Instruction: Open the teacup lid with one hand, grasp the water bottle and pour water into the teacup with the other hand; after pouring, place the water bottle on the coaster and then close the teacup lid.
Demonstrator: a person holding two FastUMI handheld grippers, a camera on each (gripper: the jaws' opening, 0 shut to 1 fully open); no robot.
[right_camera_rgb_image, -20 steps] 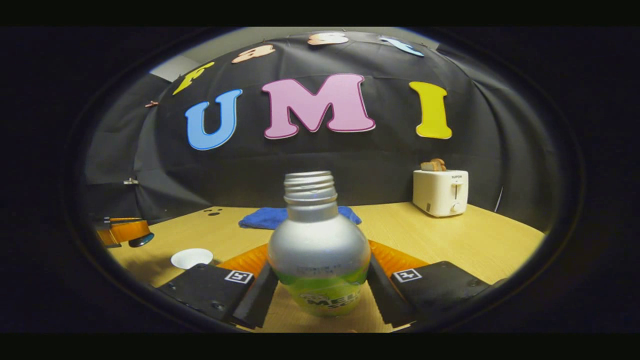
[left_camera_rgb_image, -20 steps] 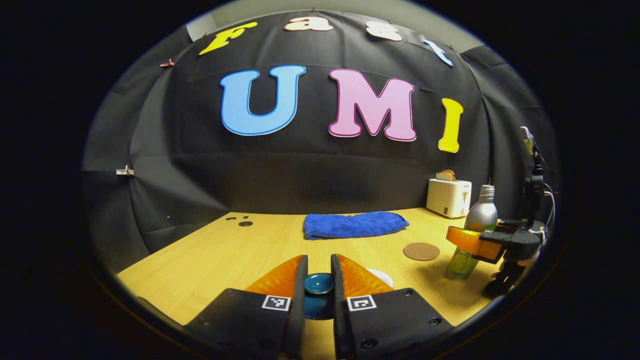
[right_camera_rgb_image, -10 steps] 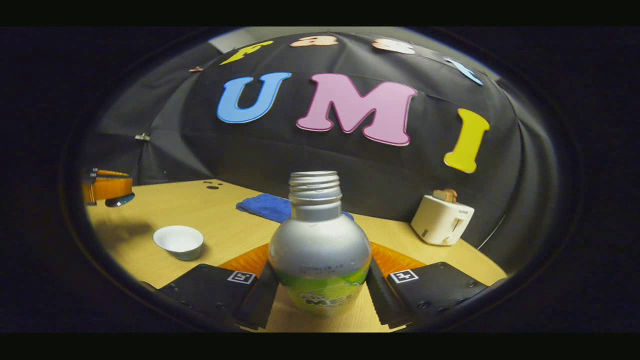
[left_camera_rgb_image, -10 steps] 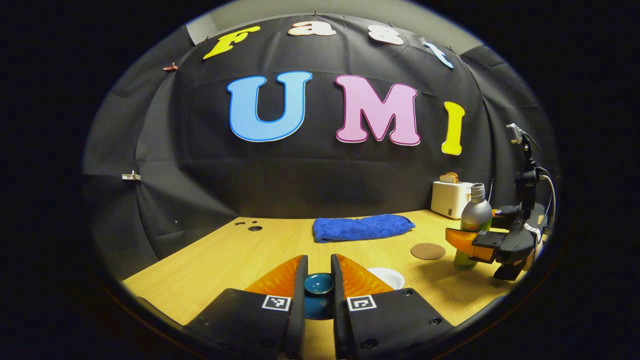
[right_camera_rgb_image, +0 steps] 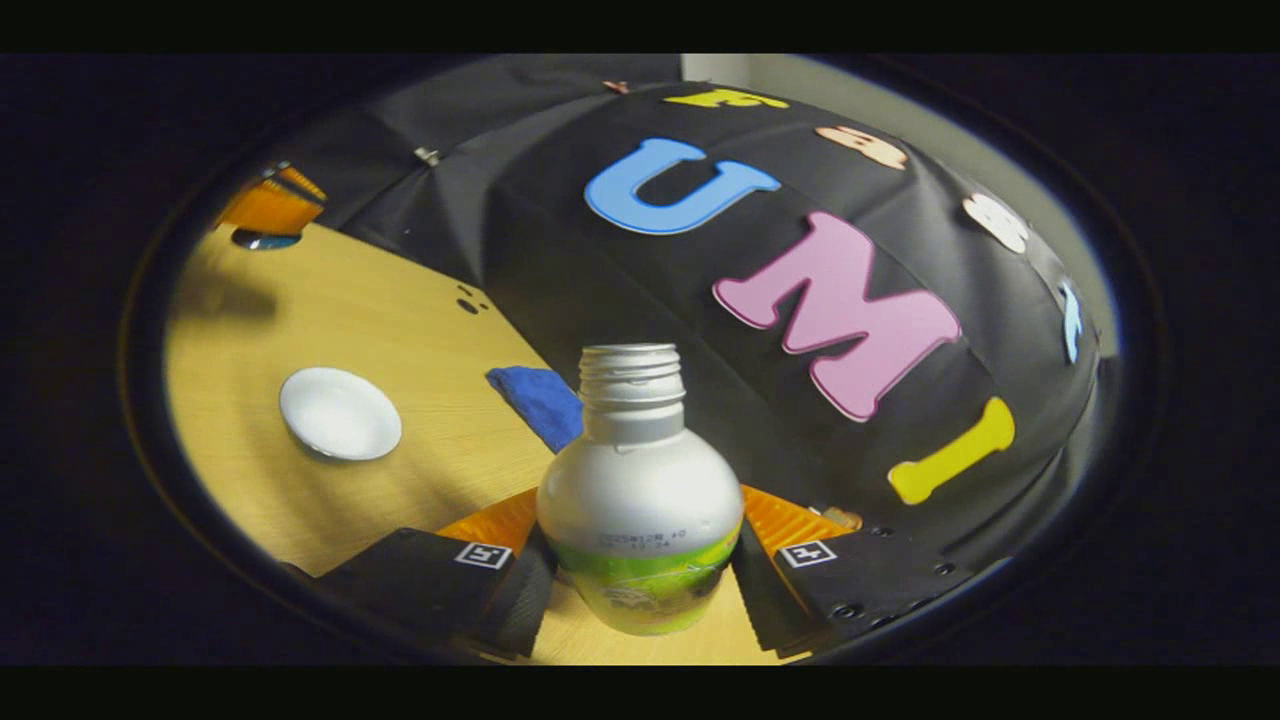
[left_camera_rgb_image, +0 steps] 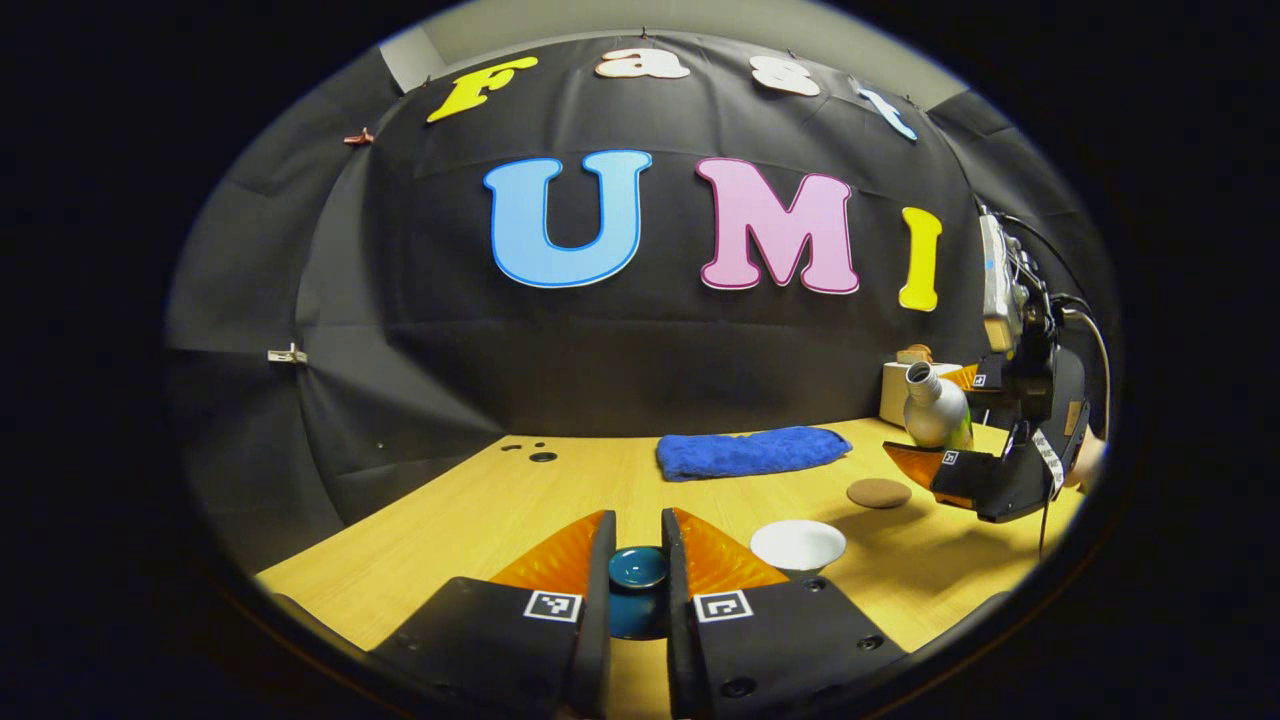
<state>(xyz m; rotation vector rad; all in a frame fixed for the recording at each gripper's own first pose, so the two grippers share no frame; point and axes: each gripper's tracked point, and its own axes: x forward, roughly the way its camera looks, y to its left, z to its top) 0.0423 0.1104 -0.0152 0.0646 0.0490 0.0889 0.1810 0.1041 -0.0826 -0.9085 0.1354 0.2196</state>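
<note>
your left gripper (left_camera_rgb_image: 636,560) is clenched on the lid (left_camera_rgb_image: 638,567), held up over the near edge of the table (left_camera_rgb_image: 480,510). your right gripper (right_camera_rgb_image: 640,570) grasps the bottle (right_camera_rgb_image: 640,500), tilted mouth-first toward the cup (left_camera_rgb_image: 797,545), up off the table. the cup stands open on bare wood, with the coaster (left_camera_rgb_image: 878,492) near it and the towel (left_camera_rgb_image: 750,451) farther back, well apart.

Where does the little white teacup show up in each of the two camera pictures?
Left gripper view: the white teacup sits low and right of centre on the table, just right of that gripper's fingers.
Right gripper view: the teacup lies at left on the tilted table.
Shared landmark: the blue towel.
</note>
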